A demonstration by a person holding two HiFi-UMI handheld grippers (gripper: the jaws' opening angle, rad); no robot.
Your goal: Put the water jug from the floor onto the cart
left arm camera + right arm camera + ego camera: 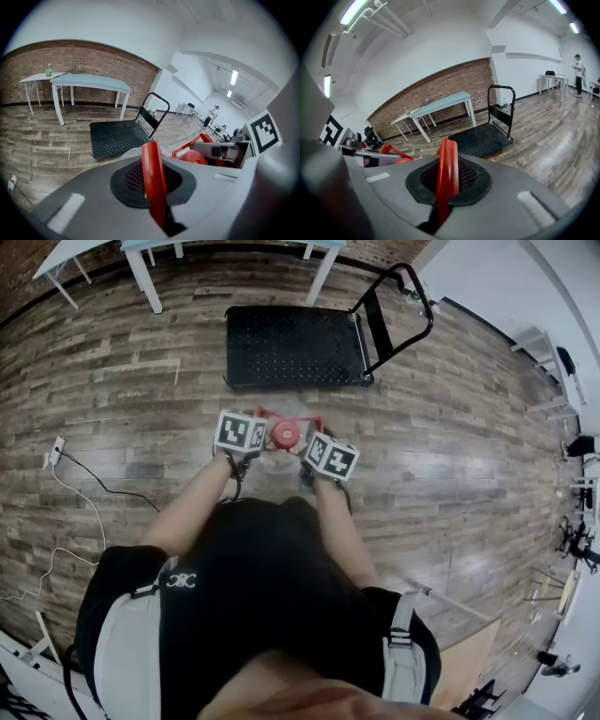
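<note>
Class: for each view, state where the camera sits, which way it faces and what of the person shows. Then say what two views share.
Head view: on the person's head, looking steeply down at the floor, cart and water jug; torso and forearms show.
Left gripper view: on the left gripper, looking along jaws shut on the jug's red handle, towards the cart and brick wall.
Right gripper view: on the right gripper, likewise shut on the handle, facing the cart.
Shared: both gripper views show the cart.

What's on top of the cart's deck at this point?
Nothing: the head view shows the cart's black studded deck bare from end to end, with no part of it covered.
</note>
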